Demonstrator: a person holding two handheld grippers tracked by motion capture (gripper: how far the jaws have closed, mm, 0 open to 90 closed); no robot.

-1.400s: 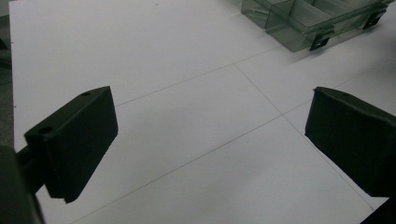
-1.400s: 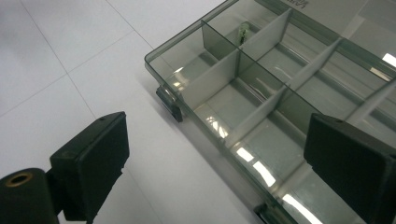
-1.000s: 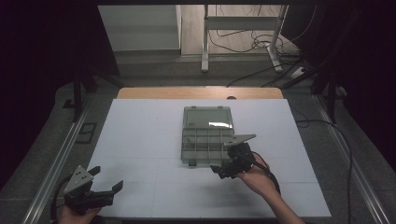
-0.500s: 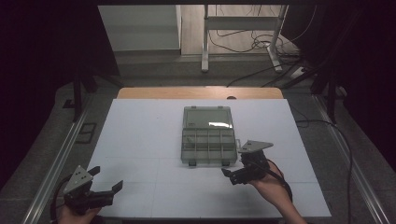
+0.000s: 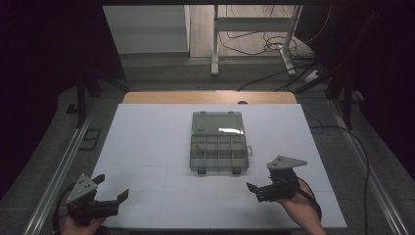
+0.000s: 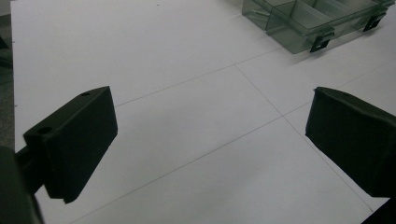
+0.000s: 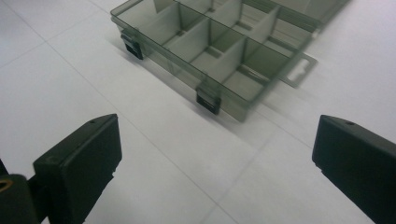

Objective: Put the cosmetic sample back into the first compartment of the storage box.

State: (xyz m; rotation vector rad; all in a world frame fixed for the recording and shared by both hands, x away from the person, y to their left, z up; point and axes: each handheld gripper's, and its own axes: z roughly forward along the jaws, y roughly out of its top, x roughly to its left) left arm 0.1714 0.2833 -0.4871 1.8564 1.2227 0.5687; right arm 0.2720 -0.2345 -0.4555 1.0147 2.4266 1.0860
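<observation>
Organizer box, of clear grey plastic, lies open at the middle of the white table. Its long axis runs near to far: the divided tray sits on the near side and the flat lid is folded back on the far side. Two black latches on the tray's near edge point toward the person, and a hang tab sticks out to the right. Right gripper hovers near and right of the box, apart from it, jaws spread wide and gripping nothing. Left gripper sits at the near left corner, well apart from the box, jaws likewise spread and bare.
</observation>
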